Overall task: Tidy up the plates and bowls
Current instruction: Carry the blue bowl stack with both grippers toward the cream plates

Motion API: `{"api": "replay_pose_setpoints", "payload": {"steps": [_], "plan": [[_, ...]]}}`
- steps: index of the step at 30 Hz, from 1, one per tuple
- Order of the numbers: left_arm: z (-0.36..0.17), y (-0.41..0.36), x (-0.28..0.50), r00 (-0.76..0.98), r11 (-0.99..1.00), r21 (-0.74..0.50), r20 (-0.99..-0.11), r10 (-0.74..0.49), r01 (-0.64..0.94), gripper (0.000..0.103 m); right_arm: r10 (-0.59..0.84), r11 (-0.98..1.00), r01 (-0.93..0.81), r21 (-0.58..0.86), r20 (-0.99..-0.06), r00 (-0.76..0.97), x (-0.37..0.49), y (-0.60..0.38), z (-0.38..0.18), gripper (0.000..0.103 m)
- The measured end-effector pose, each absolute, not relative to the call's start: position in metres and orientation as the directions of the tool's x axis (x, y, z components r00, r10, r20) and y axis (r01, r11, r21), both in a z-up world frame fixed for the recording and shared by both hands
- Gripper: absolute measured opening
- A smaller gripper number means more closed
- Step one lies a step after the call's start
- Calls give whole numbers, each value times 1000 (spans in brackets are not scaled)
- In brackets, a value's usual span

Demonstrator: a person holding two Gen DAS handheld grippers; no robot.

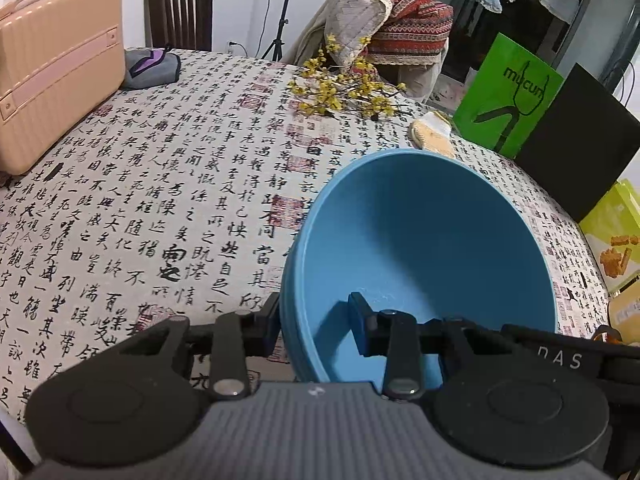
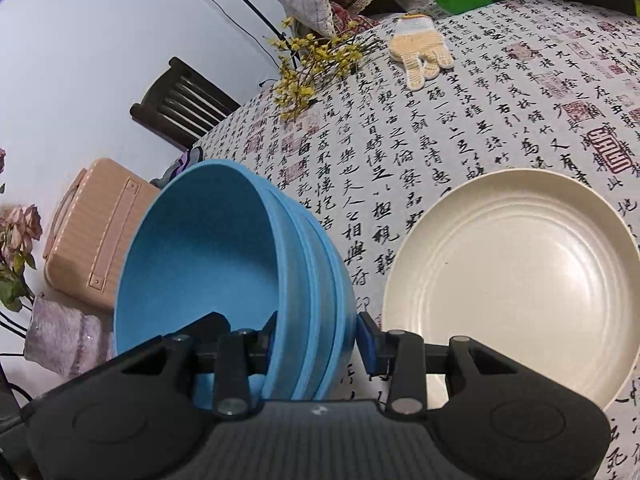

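Observation:
A stack of blue bowls (image 1: 420, 240) is gripped from both sides and held tilted over the table. My left gripper (image 1: 316, 324) is shut on its left rim, with one finger inside the top bowl and the other outside. In the right wrist view my right gripper (image 2: 318, 338) is shut on the opposite rim of the blue bowls (image 2: 200, 248), where three nested rims show. A cream plate (image 2: 512, 280) with ringed grooves lies flat on the table just right of the right gripper.
The round table (image 1: 160, 200) has a calligraphy-print cloth. On it are a pink hard case (image 1: 52, 68) at the far left, a grey-purple pouch (image 1: 152, 66), yellow flower sprigs (image 1: 340, 88), a knitted glove (image 2: 420, 52), a green bag (image 1: 508, 96) and a black board (image 1: 576, 140). A dark chair (image 1: 180, 4) stands behind.

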State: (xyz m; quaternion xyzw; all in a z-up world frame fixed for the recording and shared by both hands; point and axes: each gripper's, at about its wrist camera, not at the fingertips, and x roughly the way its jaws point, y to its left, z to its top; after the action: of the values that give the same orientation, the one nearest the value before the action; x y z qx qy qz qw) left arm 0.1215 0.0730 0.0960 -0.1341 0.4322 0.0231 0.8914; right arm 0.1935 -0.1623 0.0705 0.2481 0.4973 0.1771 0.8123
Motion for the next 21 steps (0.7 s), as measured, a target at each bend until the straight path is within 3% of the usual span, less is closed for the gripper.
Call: {"api": "replay_pose_setpoints", "payload": {"steps": [21], "plan": [[95,23,122,620,971,-214,-778,-106,-102,35,511,812,5,583,-715,477,183,-215,67,37]]}}
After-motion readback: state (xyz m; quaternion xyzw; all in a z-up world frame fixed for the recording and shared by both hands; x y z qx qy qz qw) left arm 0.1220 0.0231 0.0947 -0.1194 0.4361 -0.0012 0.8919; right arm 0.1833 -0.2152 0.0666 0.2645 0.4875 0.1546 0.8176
